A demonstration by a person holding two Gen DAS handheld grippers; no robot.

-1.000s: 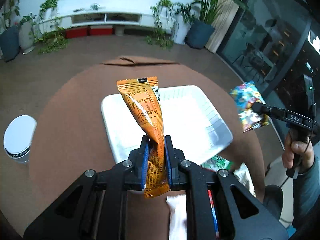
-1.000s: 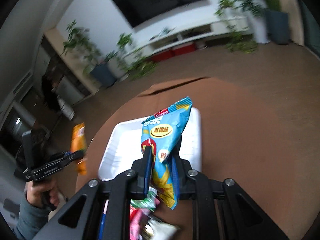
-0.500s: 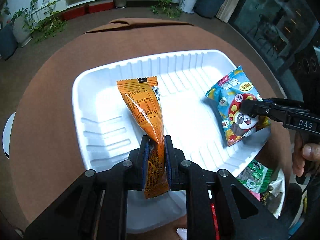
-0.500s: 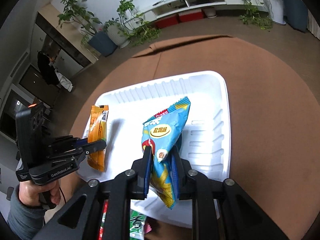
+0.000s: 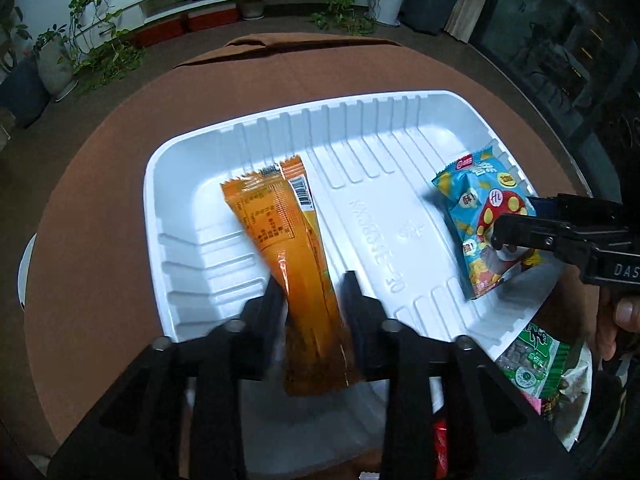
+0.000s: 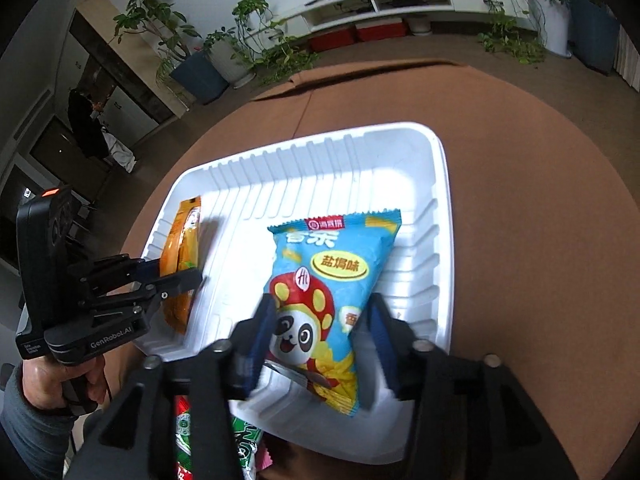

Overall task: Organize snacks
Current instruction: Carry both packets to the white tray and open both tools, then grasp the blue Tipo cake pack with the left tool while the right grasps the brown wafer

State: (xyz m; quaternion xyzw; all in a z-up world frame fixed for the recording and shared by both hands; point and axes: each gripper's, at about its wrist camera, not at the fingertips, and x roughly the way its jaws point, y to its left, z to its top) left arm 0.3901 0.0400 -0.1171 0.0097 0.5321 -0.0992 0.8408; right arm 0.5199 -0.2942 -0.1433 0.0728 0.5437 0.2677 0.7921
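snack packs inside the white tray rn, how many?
2. The orange packet lies on the tray's left side between the open left hand-held gripper's fingers; the blue panda bag lies on the right side, in the open right hand-held gripper. More packs sit outside the near edge.

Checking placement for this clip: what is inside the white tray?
The white tray holds an orange packet on its left and a blue snack bag on its right. The tray floor beneath them is covered.

dim room | tray [image 5: 192, 264] glare | fisheye edges | gripper perhaps motion-blurred
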